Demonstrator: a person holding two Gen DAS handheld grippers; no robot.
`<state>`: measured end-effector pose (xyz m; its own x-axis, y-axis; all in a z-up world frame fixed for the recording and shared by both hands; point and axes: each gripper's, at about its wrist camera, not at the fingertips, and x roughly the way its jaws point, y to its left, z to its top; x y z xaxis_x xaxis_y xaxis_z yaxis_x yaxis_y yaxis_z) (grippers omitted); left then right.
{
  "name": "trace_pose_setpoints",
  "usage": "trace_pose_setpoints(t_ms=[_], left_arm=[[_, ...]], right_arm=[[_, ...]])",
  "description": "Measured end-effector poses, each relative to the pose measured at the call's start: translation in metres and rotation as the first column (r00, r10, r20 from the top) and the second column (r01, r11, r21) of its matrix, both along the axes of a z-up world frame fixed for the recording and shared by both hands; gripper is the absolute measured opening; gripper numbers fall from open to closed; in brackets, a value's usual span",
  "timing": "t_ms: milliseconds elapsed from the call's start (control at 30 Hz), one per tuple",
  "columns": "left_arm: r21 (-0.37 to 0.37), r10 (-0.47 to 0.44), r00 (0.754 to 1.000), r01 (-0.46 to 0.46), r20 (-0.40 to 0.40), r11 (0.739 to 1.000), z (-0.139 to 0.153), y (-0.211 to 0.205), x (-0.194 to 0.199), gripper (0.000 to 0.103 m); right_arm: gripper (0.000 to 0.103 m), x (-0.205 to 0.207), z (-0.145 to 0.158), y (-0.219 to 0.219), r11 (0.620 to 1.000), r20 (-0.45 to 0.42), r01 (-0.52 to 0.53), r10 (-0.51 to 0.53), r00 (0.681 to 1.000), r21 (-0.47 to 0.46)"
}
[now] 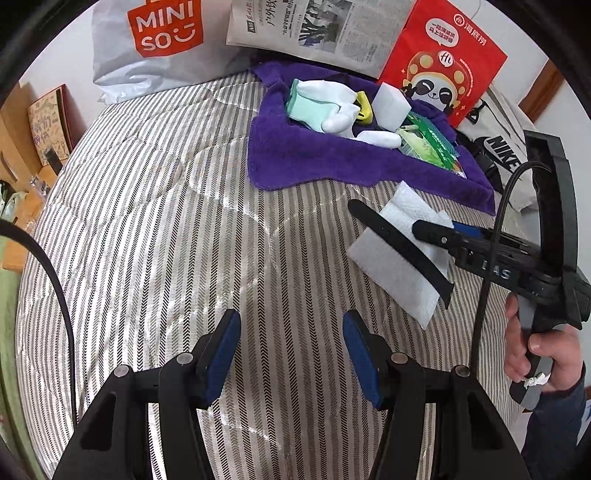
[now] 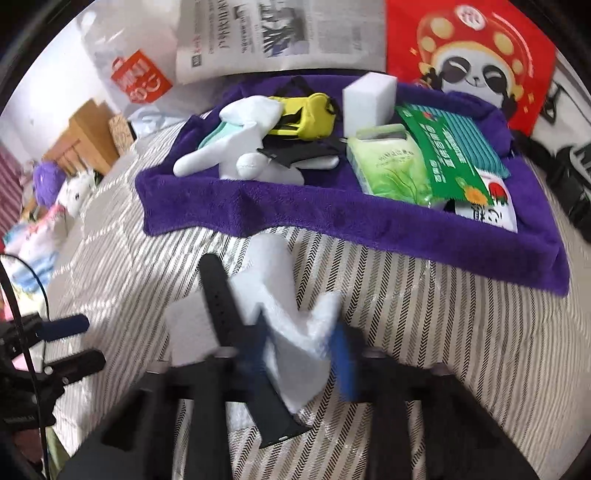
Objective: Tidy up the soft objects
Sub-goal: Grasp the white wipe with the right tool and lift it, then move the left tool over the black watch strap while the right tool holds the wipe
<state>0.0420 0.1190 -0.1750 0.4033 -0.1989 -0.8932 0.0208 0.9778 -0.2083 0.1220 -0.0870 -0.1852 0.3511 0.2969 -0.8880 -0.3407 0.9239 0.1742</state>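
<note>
The right gripper [image 2: 301, 350] points steeply down at the striped bedcover [image 1: 155, 206], and its blue-padded jaws are nearly together on a bunched fold of a white paper towel [image 2: 295, 332], which puckers up between the pads; the right wrist view is blurred there, so how firmly the pads press cannot be judged. A black watch strap [image 2: 236, 332] lies diagonally across that towel, running from about eleven o'clock to five o'clock of the grip, and its lower end sticks out past the towel's edge. In the left wrist view a person's hand [image 1: 539, 350] wraps the right gripper's handle at the four o'clock side of the frame. The left gripper [image 1: 291, 354] hangs over bare bedcover with its jaws about half apart and nothing between them; the towel lies at its two o'clock. Beyond the towel, toward twelve o'clock, a purple towel [image 2: 332, 214] is spread on the bed and carries a white plush toy [image 2: 243, 158], a yellow pouch [image 2: 306, 114], a white sponge block [image 2: 369, 99], a pale green tissue pack [image 2: 391, 166] and a green packet [image 2: 454, 155]. Behind it stand a newspaper [image 2: 280, 33] and a red bag with a panda print [image 2: 469, 55], with a white Miniso bag [image 1: 155, 40] at ten o'clock.
</note>
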Motion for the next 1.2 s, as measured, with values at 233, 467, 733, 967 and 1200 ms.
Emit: trace_pose_setpoints(t_ms=[233, 467, 733, 967, 1200], left_arm=[[-0.027, -0.007, 1.000, 0.006, -0.016, 1.000, -0.002, 0.000, 0.003, 0.055], [-0.048, -0.006, 1.000, 0.005, -0.018, 0.999, -0.002, -0.005, 0.007, 0.055], [-0.036, -0.056, 0.998, 0.055, -0.029, 0.998, -0.003, -0.024, 0.011, 0.055], [-0.028, -0.090, 0.995, 0.089, -0.042, 0.996, -0.007, -0.039, 0.013, 0.055], [-0.020, -0.103, 0.993, 0.102, -0.052, 0.995, -0.009, -0.041, 0.014, 0.055]], right_arm=[[0.009, -0.011, 0.018, -0.039, 0.990, -0.025, 0.050, -0.047, 0.999, 0.129], [0.009, -0.037, 0.059, -0.077, 0.992, 0.094, 0.100, -0.107, 0.990, 0.071], [0.009, -0.052, 0.063, -0.104, 0.992, 0.115, 0.127, -0.129, 0.985, 0.025], [0.009, -0.047, 0.033, -0.104, 0.992, 0.049, 0.129, -0.129, 0.990, -0.012], [0.018, -0.045, 0.014, -0.096, 0.994, 0.007, 0.112, -0.112, 0.994, -0.002]])
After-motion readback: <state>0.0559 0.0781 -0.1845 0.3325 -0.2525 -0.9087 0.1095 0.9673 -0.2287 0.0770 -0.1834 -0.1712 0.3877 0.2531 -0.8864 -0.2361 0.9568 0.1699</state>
